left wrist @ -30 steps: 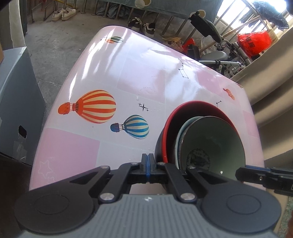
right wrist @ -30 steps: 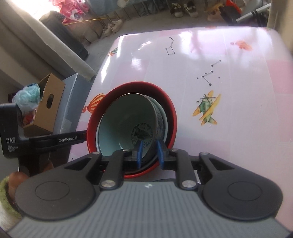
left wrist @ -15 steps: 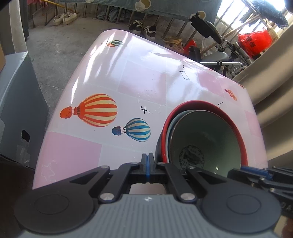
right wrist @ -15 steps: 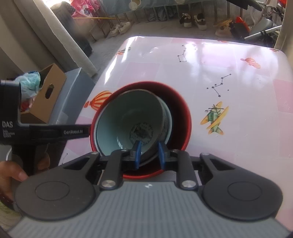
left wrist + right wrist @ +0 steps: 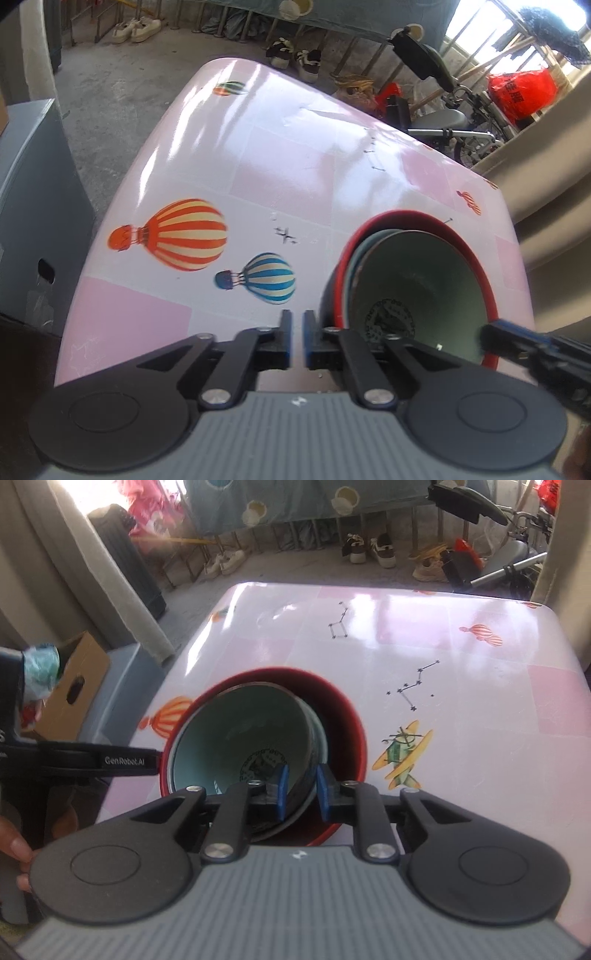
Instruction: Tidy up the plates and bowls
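The pale green bowl [image 5: 236,734] sits nested, tilted to one side, inside a second bowl with a bluish rim [image 5: 357,254], and both rest within the large red bowl [image 5: 343,720] on the near part of the bench [image 5: 424,635]. So the stacking looks largely done: three bowls are gathered into one nest, and no other plate or bowl shows anywhere on the bench in either view.

The right claw [image 5: 299,788] straddles the near wall of the green bowl, one blue pad inside and one outside. Its jaws are closing, with that wall between them; whether the pads already press on it cannot be told.

The left claw [image 5: 294,332] hangs just beside the red bowl's outer wall, over the bench's balloon-printed cloth. Its jaws are opening, a narrow gap between the pads, with nothing in it.

What is left, by the look of it, is to settle the green bowl level in the nest and draw both claws away. The tilt suggests it is not yet fully seated.
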Demonstrator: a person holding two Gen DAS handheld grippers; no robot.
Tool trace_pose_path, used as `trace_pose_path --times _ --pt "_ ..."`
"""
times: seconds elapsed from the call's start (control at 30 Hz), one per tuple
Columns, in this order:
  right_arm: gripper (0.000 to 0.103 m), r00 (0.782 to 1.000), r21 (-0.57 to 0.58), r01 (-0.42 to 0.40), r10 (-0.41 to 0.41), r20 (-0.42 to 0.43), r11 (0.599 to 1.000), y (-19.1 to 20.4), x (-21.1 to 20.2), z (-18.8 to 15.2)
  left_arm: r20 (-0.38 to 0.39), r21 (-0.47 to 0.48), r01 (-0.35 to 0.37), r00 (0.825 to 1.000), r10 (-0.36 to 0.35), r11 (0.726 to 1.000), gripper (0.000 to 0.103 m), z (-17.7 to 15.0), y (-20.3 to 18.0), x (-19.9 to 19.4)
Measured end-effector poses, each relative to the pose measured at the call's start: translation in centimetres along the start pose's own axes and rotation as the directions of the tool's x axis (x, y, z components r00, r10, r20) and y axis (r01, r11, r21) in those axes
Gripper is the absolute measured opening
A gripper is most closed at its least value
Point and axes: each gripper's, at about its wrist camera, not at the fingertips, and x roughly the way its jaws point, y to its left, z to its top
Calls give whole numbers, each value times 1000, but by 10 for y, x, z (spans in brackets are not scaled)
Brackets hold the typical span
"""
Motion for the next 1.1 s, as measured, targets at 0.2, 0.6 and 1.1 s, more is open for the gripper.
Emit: trace_pose_path --times 0.2,0.6,1.1 --pt "30 997 73 -20 14 82 997 -25 -40 0 23 -22 2 1000 -1 1000 43 -2 17 -24" --pt "80 976 206 -80 34 216 975 -57 -138 -65 179 110 -59 983 39 992 91 -51 14 -138" --pt "99 919 231 -143 42 393 963 -22 -218 -230 301 59 -104 950 81 993 97 -201 50 -201"
